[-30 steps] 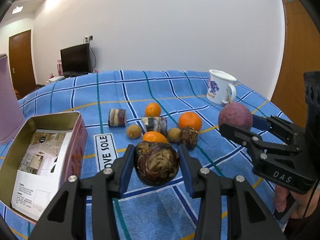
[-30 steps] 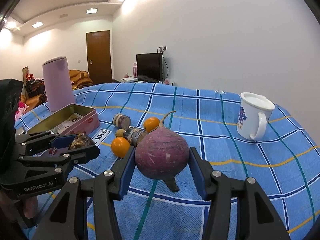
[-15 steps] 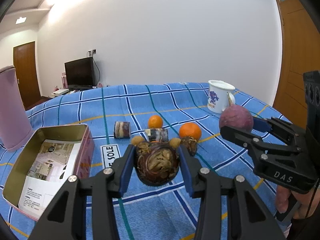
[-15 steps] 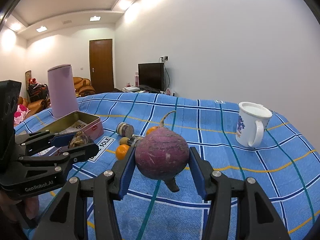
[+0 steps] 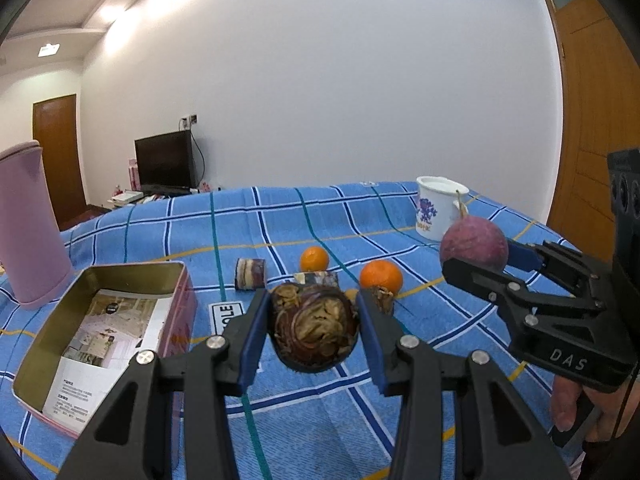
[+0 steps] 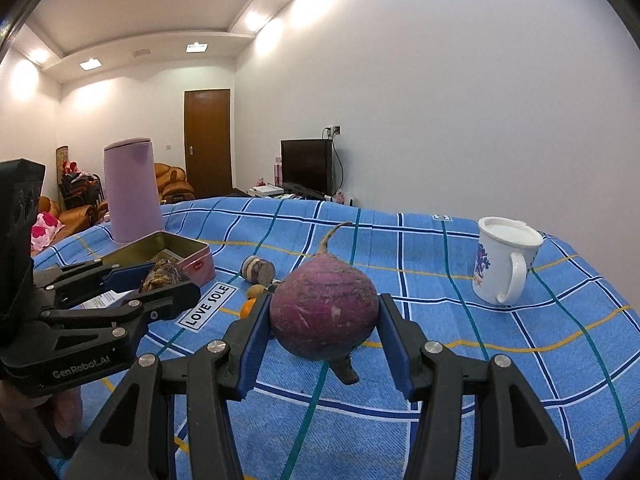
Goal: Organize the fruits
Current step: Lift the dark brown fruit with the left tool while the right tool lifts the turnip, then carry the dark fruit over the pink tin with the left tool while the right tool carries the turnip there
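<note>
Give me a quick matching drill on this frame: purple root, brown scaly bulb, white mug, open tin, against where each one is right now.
Things:
1. purple root
2. brown scaly bulb
3. white mug
4. open tin

Places:
A. standing on the blue checked cloth, far right
B. clamped in the left hand-held gripper
C. lying on the cloth at the left, beside the lilac cylinder
D. clamped in the right hand-held gripper

Pairs: 1-D, 2-B, 3-A, 4-C
</note>
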### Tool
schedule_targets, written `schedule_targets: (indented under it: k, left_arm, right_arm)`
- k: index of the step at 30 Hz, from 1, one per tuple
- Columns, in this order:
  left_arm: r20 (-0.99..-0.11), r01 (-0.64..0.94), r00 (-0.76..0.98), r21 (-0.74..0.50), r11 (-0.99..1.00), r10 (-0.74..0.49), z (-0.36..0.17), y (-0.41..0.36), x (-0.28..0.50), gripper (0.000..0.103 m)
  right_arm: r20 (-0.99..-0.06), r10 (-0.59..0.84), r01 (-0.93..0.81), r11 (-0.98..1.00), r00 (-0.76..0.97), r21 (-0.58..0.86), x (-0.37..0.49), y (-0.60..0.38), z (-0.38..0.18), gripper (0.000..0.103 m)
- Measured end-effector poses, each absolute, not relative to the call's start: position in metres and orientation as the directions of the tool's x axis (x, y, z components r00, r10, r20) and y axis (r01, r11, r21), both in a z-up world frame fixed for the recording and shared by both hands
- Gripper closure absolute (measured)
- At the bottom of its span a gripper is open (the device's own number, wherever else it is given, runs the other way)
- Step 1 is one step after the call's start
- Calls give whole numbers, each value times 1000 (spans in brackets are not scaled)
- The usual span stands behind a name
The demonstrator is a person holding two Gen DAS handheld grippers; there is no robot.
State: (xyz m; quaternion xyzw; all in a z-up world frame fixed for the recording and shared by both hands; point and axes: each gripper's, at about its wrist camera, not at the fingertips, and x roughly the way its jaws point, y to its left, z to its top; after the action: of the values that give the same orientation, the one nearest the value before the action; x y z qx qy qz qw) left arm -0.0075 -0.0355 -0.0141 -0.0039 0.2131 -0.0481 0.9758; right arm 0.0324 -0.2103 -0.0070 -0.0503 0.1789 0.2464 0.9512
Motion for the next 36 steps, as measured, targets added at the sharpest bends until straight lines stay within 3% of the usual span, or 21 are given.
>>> schedule_targets:
  k: [15, 36]
  left_arm:
    - [-390, 82, 916, -41, 996, -91, -11, -31, -13, 58]
    - [-425, 12, 905, -40, 999, -28, -14, -1, -7, 58]
  right_arm:
    - [-339, 451, -486, 874, 825, -20, 27, -211, -6, 49]
    - [-401, 493, -553, 832, 772, -42, 41, -167, -8, 49]
